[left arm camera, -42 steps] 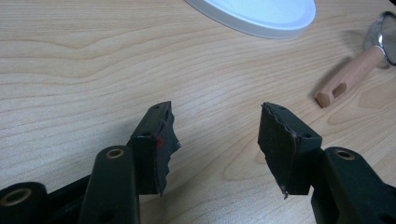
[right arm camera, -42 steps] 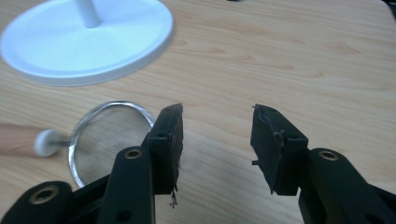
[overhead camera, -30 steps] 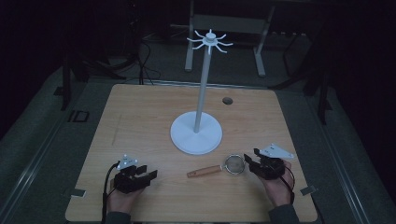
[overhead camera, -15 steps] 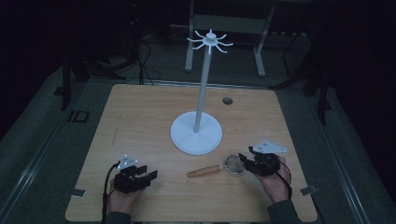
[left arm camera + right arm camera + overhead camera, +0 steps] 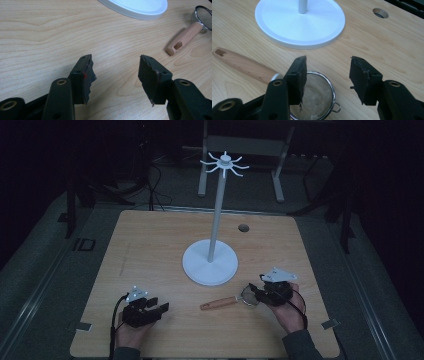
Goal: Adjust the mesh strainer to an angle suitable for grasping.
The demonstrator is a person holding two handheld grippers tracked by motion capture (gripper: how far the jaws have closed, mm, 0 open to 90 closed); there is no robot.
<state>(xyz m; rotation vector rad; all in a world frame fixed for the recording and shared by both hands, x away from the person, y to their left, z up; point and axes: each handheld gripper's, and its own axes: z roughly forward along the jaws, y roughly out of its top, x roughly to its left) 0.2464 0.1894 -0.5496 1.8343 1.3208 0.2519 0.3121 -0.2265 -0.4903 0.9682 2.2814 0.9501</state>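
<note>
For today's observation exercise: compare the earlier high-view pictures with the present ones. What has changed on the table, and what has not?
The right gripper has drawn back a little along the table towards the person, and its fingers have just been opening; they stand wide over the strainer, pressing on nothing. The strainer, the white stand and the left gripper, open, have kept their places.

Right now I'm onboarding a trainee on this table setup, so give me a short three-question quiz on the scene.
1. True or false: the right tool grips the strainer.
2. Which way does the strainer's wooden handle point in the high view: A toward the left tool, B toward the table's hole?
3. What stands behind the strainer?

Key: 1 false, its jaws have just been opening and stand open above the mesh. 2 A. 3 the white hook stand.
</note>
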